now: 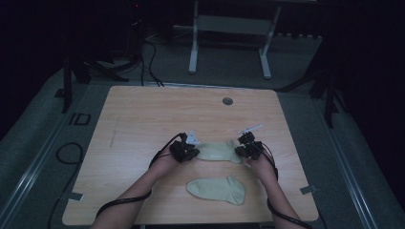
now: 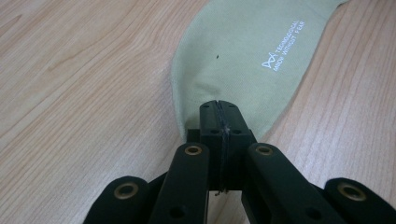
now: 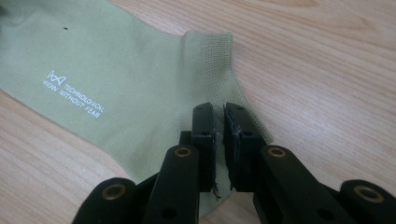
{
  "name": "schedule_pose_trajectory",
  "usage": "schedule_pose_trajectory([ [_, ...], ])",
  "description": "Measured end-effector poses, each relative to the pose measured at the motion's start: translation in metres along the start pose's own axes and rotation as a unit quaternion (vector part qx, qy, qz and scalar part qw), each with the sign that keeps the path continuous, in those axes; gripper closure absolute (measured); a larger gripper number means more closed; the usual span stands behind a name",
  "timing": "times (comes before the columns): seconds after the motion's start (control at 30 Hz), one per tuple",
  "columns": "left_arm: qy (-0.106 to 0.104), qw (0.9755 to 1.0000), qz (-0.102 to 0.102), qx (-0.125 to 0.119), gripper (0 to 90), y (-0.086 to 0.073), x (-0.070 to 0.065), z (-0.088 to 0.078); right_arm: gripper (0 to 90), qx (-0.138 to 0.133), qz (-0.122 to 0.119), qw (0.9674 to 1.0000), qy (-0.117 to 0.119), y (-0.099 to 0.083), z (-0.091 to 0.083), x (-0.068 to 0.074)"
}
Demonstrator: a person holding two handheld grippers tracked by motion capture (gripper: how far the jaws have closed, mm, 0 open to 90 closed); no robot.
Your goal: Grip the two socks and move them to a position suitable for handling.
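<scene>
On the wooden table (image 1: 143, 119), two pale green socks lie flat near the near edge. The far sock (image 1: 218, 150) is stretched sideways between both grippers; the near sock (image 1: 217, 190) rests apart from it, closer to the person, untouched.

Left gripper (image 1: 187, 151): positioned at the left end of the far sock. In the left gripper view, the jaws are pressed fully together with the sock's rounded end (image 2: 243, 60) pinched between them. The fabric fans out flat on the table beyond the jaw tips. White printed lettering (image 2: 283, 45) is visible on the sock.

Right gripper (image 1: 244, 148): positioned at the right end of the far sock. In the right gripper view, the jaws stand at a narrow gap over the ribbed cuff (image 3: 219, 70) of the sock. Whether fabric is actually clamped between them cannot be told. The same white lettering (image 3: 74, 93) shows on the sock body to the left.

A round grommet hole (image 1: 228, 101) sits in the table near its far edge. Cables (image 1: 71, 152) run across the grey floor to the left of the table.
</scene>
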State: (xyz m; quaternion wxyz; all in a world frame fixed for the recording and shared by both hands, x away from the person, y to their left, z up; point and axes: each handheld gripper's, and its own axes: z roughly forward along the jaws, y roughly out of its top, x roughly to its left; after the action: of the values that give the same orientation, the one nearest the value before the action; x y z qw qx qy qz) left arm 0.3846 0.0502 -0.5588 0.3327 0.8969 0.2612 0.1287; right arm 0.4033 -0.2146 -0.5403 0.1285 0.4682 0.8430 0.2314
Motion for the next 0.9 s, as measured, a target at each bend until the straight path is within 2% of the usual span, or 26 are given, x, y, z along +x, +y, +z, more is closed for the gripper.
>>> schedule_pose_trajectory([
  [0.17, 0.007, 0.9999, 0.009, 0.007, 89.0, 0.002, -0.003, 0.000, 82.5, -0.002, -0.003, 1.0000, -0.003, -0.003, -0.001, 0.002],
  [0.5, -0.008, 0.9999, -0.014, 0.003, 88.9, -0.003, -0.001, -0.003, 80.5, -0.005, -0.006, 1.0000, -0.003, 0.000, 0.001, 0.003],
  [0.6, -0.014, 0.9996, -0.023, 0.002, 88.1, -0.004, 0.001, -0.004, 76.4, -0.003, -0.008, 1.0000, 0.001, 0.002, 0.001, 0.005],
  [0.67, -0.025, 0.9993, -0.027, 0.005, 82.1, -0.002, 0.001, -0.005, 71.6, -0.006, -0.006, 1.0000, 0.006, 0.003, -0.001, 0.005],
  [0.77, -0.032, 0.9993, -0.019, 0.010, 64.6, 0.001, -0.002, -0.007, 57.5, -0.014, -0.014, 0.9996, 0.019, 0.006, -0.004, 0.007],
  [0.9, -0.022, 0.9990, -0.035, 0.013, 49.1, 0.004, -0.004, -0.013, 43.7, -0.019, -0.026, 0.9990, 0.030, 0.009, -0.009, 0.011],
])
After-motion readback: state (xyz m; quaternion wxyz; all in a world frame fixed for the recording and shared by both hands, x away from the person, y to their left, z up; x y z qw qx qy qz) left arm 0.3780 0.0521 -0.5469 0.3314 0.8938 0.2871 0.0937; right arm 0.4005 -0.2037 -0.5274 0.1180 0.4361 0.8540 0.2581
